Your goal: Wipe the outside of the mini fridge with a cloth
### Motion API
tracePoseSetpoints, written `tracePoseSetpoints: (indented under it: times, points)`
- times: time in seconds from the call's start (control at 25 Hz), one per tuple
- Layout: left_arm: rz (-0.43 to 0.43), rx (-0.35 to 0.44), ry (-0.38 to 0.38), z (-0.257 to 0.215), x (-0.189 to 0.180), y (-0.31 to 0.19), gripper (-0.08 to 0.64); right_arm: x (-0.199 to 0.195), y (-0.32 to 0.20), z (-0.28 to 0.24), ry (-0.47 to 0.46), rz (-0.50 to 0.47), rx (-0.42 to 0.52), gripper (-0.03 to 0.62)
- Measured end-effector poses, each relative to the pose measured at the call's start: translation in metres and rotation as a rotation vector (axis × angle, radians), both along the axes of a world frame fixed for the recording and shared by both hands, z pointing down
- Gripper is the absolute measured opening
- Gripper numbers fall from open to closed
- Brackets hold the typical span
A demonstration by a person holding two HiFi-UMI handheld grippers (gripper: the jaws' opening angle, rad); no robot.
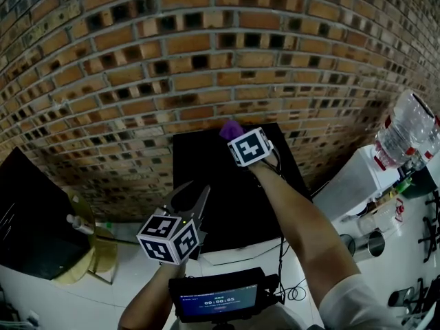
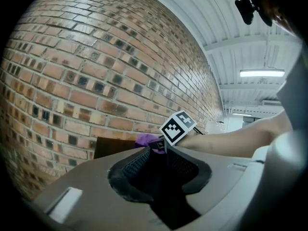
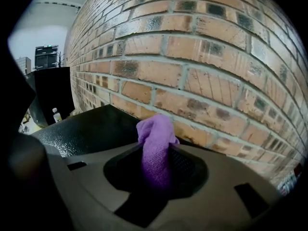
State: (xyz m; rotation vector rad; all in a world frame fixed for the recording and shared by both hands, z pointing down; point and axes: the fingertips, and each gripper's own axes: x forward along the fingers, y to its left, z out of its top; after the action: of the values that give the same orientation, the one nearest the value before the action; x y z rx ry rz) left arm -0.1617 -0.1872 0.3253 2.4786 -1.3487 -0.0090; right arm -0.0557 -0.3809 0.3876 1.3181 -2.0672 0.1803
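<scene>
The black mini fridge (image 1: 227,191) stands against the brick wall, and I see its top from above. My right gripper (image 1: 236,135) is over the back edge of that top, shut on a purple cloth (image 1: 232,128). In the right gripper view the cloth (image 3: 155,138) bunches up out of the right gripper (image 3: 156,147), close to the bricks and above the glossy fridge top (image 3: 86,131). My left gripper (image 1: 192,194) hovers at the fridge's front left, open and holding nothing. From the left gripper (image 2: 158,153) I see the cloth (image 2: 146,139) and the fridge (image 2: 113,146) ahead.
The brick wall (image 1: 172,67) runs right behind the fridge. A water dispenser with a bottle (image 1: 405,133) and a white counter (image 1: 354,184) stand to the right. A black cabinet (image 1: 31,218), a spray bottle (image 1: 79,223) and a yellow stool (image 1: 100,256) are at the left.
</scene>
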Motion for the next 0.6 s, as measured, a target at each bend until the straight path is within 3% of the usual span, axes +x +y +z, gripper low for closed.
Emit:
tracePoseSetpoints:
  times: [0.32,0.6]
  points:
    - [-0.001,-0.018,-0.076,0.019,0.016,-0.010,0.117,0.051,0.000,-0.001,0.027,0.054,0.007,0.118]
    - [-0.018,-0.016,-0.208,0.029,0.021,-0.021,0.105,0.091,0.001,0.007,0.017,0.102,-0.028,0.118]
